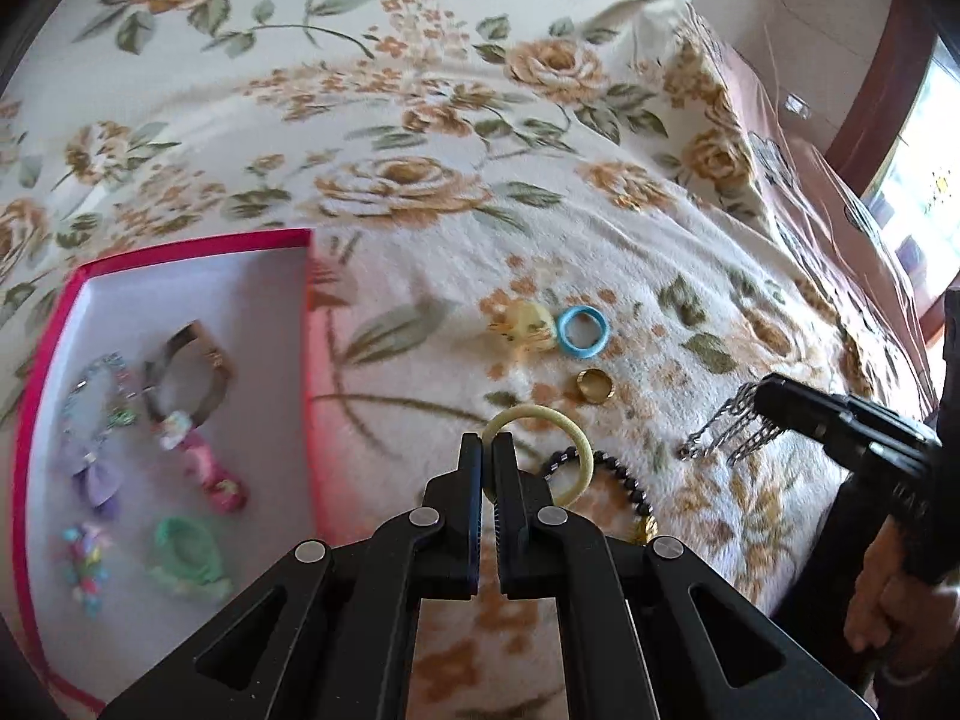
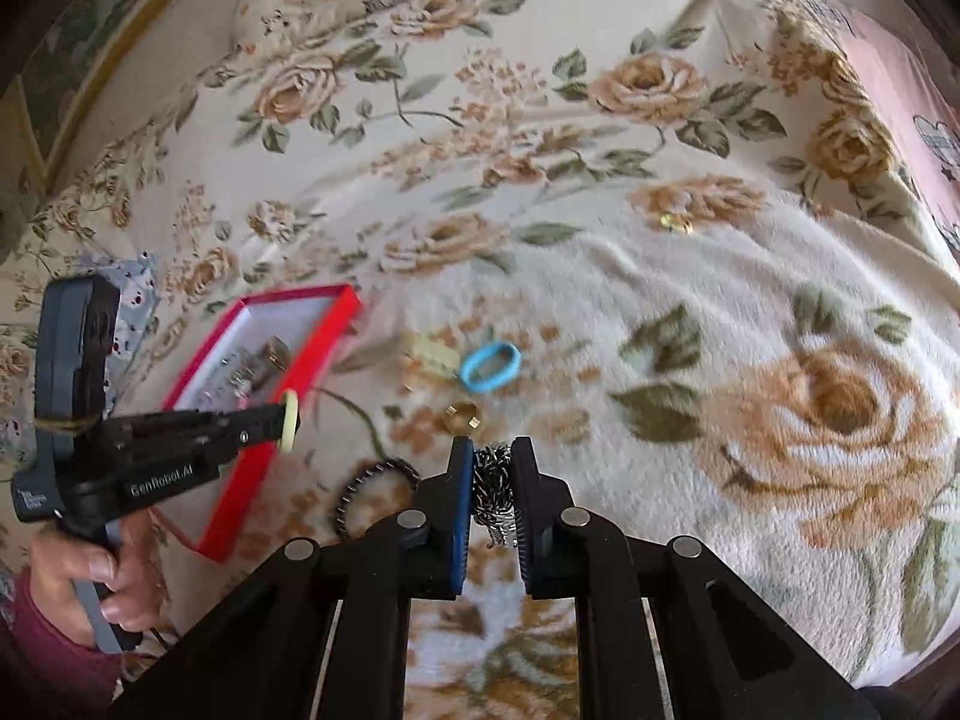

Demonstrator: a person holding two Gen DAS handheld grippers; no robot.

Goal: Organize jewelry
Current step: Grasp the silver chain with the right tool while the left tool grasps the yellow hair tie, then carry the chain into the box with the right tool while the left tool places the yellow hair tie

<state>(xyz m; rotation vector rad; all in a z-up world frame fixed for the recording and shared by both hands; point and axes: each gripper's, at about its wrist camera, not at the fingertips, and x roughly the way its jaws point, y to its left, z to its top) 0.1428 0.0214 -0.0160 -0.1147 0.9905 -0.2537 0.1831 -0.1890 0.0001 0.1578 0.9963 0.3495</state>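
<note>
Fingers of our left gripper [image 1: 487,443] are pinched on the pale yellow ring [image 1: 540,453], lifted over the bed [image 1: 420,90] beside the red box [image 1: 192,243]; our right fingers [image 2: 491,445] clamp the silver chain [image 2: 493,492].

Two claws [image 1: 487,450] [image 2: 492,468], one red box [image 1: 198,243], three loose rings — blue [image 1: 582,333], gold [image 1: 595,387], pale yellow [image 1: 540,456] — one beaded bracelet [image 1: 624,474], one chain [image 2: 493,492].

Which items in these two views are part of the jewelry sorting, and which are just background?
Job: left gripper shut on pale yellow ring; right gripper shut on silver chain; red box; blue ring; gold ring; black bead bracelet.
Background: floral blanket; pink bedding.
</note>
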